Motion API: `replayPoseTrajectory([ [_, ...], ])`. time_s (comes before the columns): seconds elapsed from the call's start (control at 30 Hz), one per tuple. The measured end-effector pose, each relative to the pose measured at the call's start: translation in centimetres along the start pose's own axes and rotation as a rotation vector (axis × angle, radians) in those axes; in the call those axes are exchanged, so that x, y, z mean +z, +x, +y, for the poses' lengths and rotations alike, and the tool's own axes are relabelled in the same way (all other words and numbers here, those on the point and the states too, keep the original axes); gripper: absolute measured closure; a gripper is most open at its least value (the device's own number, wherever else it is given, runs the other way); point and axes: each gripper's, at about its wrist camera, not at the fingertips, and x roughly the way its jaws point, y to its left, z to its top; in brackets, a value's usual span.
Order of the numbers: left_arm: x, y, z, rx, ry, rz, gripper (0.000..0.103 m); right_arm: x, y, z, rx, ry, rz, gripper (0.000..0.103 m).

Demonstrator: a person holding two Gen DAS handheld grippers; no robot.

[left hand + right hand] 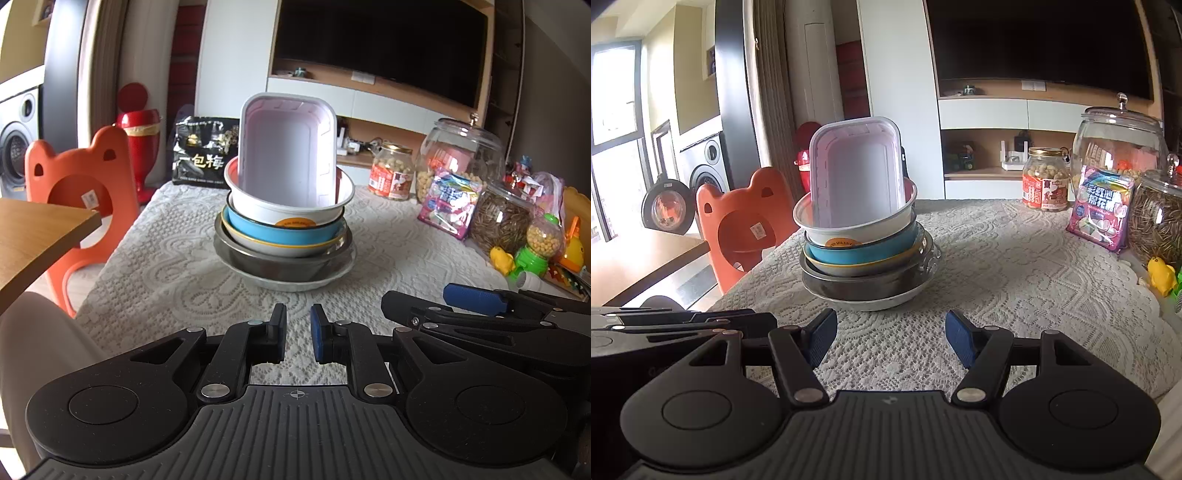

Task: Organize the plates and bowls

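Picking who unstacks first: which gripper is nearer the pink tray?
Neither clearly: left gripper and right gripper both sit short of the pink tray, side by side.

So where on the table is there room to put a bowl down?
The lace tablecloth is bare between the stack of bowls and both grippers, and right of the stack up to the pink bag. The right edge is crowded with jars, snacks and toys.

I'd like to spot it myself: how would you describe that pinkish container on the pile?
On the lace-covered table stands one stack of bowls and plates. At its top, standing on end inside a white bowl, is the pink tray, the only rectangular piece.
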Motion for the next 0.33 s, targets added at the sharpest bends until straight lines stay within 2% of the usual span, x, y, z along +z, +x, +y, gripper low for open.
replayPoseTrajectory([
  [0.33, 0.17, -0.15, 0.25, 0.001, -0.015, -0.004, 0.086, 0.39, 0.01, -0.8, 0.008, 0.022, -0.002, 0.037],
])
